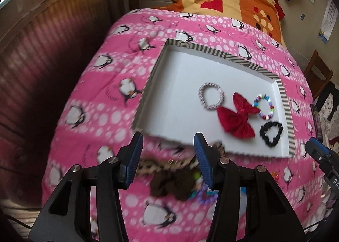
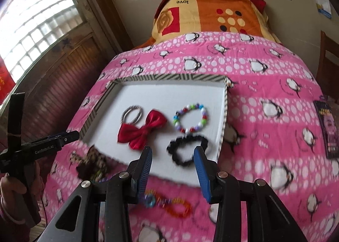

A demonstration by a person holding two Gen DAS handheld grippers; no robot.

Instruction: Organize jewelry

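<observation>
hovering with both jaws parted and empty, we should drop our left gripper (image 1: 167, 157) straight onto the leopard hair tie (image 1: 169, 167) under its jaws, outside the tray (image 1: 284, 102), pinching one loop only.

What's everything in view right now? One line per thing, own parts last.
tray: 1, white with striped rim, on the quilt
quilt: 1, pink with penguins, covering the bed
grey hair tie: 1, grey, tray, left of the bow
bow: 1, red, tray middle
bead bracelet: 1, multicolour, tray right
scrunchie: 1, black, tray near-right corner
hair accessories pile: leopard and dark brown, blurred, quilt outside tray
bead string: orange and blue, quilt below tray
left gripper: open, empty
right gripper: open, empty
</observation>
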